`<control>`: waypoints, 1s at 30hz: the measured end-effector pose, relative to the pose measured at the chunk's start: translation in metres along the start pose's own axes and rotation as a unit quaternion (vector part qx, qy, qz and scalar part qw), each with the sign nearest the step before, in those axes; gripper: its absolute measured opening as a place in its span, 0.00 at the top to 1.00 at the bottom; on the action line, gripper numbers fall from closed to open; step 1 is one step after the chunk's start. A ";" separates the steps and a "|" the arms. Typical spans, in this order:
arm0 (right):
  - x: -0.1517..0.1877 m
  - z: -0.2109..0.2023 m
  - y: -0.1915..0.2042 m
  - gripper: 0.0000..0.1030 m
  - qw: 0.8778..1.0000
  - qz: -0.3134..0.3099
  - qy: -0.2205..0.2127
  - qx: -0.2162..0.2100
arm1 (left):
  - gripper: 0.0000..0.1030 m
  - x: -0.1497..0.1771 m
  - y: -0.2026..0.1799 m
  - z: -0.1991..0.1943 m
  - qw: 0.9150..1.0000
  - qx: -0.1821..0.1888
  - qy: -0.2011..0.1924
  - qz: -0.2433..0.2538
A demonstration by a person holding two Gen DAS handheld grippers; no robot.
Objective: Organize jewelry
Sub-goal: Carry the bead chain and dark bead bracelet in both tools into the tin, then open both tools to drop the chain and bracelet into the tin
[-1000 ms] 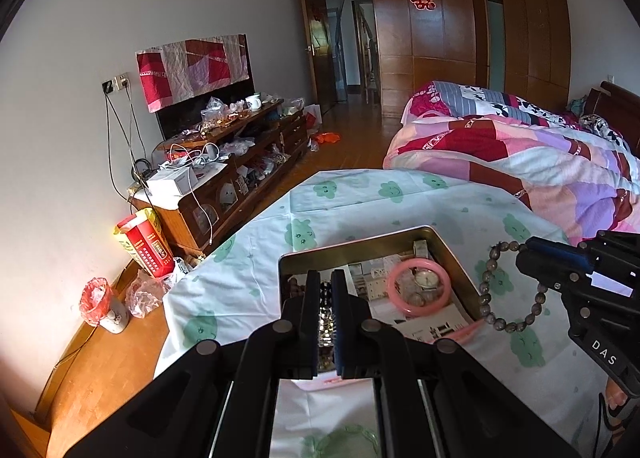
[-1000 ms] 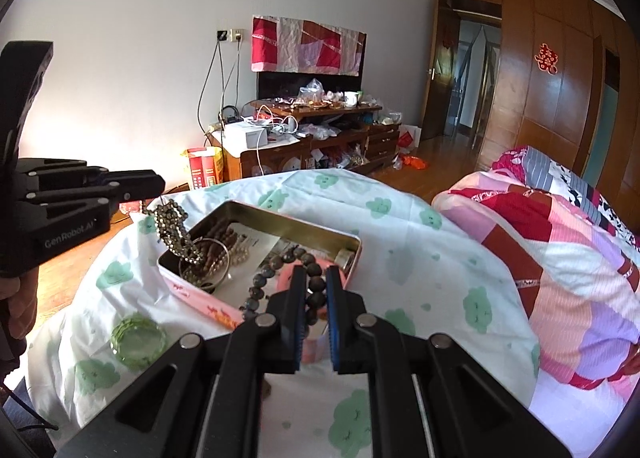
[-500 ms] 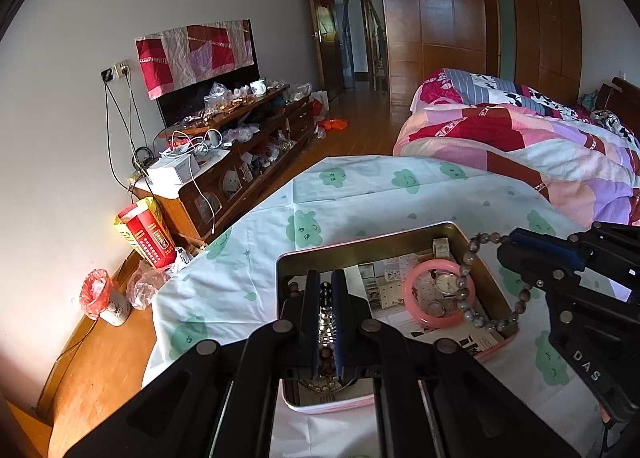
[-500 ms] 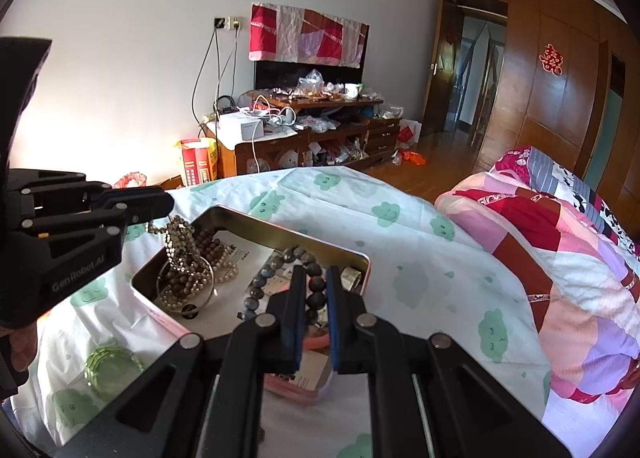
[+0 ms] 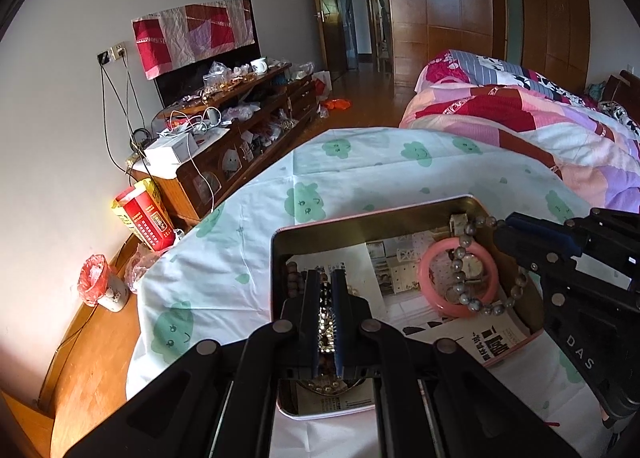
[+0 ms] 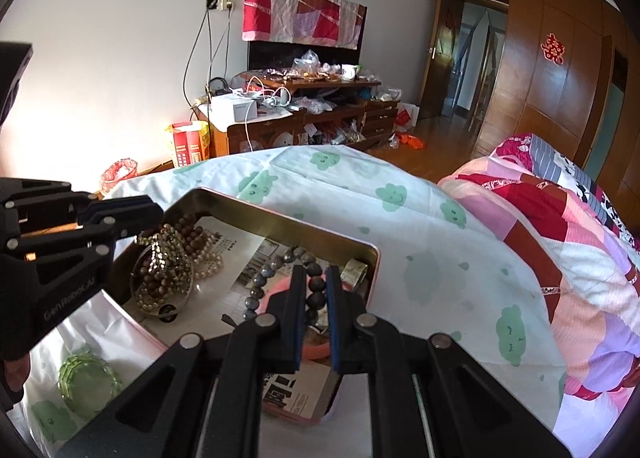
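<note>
Holding both strands over the tin (image 5: 320, 226), you have each hand-held gripper clamped narrow on jewelry: the left hand-held gripper (image 5: 327, 298) pinches a sparkly metal chain (image 6: 162, 254) that hangs down onto the heap at the tin's left end, and the right hand-held gripper (image 6: 312, 298) pinches a bead bracelet (image 5: 472, 278) whose loop droops over the pink bangle (image 5: 430, 290) at the tin's right end. Expect both pieces to be light and floppy; they will swing and pool where they land, not stay where you aim them. The chain looks likely to snag on the brown beads and pearl strands (image 6: 208, 264) beneath it, so lower it close before letting go. The bracelet's round beads look smooth and may roll between the pads, and its cord is the part to spare from hard pulling. The tin sits on the cloud-print sheet (image 5: 360, 173) near the bed's foot edge, its metal rim standing above the paper lining (image 6: 248, 258); keep the hanging loops inside that rim. Room is tight between your two tools over the tin, with bare sheet beyond its far side. A green bracelet (image 6: 86, 382) lies outside on the sheet, just beside the tin's left near corner, still to be gathered.
</note>
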State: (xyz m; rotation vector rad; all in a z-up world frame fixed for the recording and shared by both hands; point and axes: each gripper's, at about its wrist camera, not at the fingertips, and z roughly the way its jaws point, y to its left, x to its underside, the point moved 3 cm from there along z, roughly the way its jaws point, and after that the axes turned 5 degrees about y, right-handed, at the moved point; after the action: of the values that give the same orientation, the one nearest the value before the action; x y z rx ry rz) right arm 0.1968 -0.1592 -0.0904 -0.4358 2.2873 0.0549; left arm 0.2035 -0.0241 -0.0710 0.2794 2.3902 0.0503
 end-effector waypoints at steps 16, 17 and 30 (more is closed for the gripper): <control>0.003 0.009 0.010 0.89 1.000 -0.008 0.010 -0.002 | 0.96 0.004 0.002 0.008 1.000 -0.003 0.009 0.003; 0.003 0.010 0.010 0.89 1.000 -0.009 0.010 -0.002 | 0.96 0.004 0.003 0.009 1.000 -0.003 0.010 0.003; 0.008 0.013 0.010 0.57 1.000 -0.003 0.018 0.002 | 0.18 0.006 0.001 -0.001 0.999 -0.053 -0.010 0.007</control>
State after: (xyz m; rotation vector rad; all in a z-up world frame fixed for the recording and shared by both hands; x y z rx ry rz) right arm 0.1970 -0.1497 -0.1061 -0.4460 2.3211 0.0398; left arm 0.1986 -0.0221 -0.0741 0.2457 2.3557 0.1786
